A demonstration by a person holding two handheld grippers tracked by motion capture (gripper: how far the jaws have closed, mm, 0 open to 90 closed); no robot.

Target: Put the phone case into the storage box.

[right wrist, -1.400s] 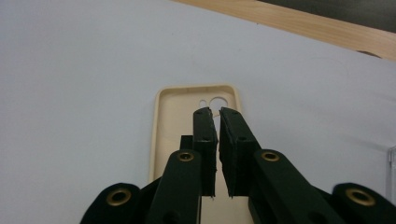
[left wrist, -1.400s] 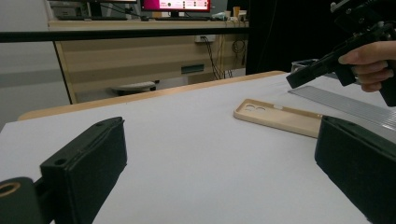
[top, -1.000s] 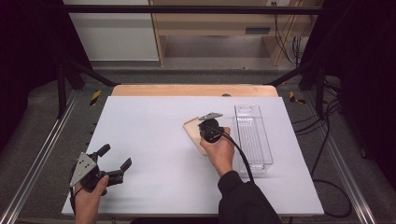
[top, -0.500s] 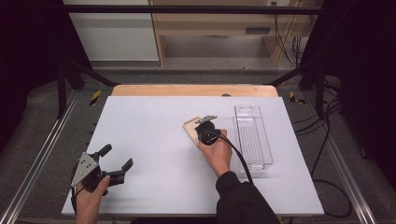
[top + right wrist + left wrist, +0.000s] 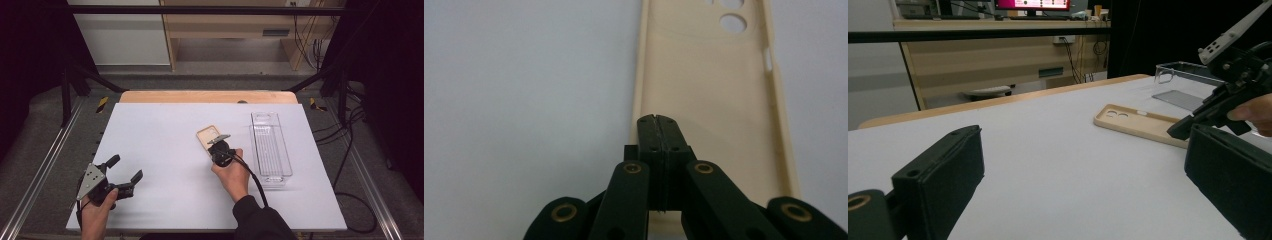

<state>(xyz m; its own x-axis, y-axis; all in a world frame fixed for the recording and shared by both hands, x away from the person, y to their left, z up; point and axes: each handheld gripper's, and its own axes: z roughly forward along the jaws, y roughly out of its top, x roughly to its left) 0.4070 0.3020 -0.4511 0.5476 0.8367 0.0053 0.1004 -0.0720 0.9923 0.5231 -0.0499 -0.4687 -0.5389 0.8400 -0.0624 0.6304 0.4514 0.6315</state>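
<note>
At the left side of the white worktop (image 5: 165, 150), near its front edge, the left claw (image 5: 126, 172) is held low by the person's left hand (image 5: 97, 212), and its two black jaws stand wide apart with nothing between them. In the left gripper view the jaws rise at both lower corners and bare worktop lies between them. Near the middle of the worktop, a little to the right, lies the beige phone case (image 5: 206, 137), flat, with its hollow inner side up and its round camera holes at the far end. The right claw (image 5: 218, 142) is at the near end of this case; its jaws are pressed fully together and hold nothing. In the right gripper view the closed tip (image 5: 658, 120) stands above the inner side of the case (image 5: 709, 90), close to its left wall; I cannot tell if the tip touches the case. The person's right hand (image 5: 232, 172) holds this claw, and a black cable (image 5: 255, 180) trails from it along the dark sleeve (image 5: 262, 222). Just to the right of the case, but apart from it, a clear plastic tray (image 5: 271, 147) lies lengthwise on the worktop.
</note>
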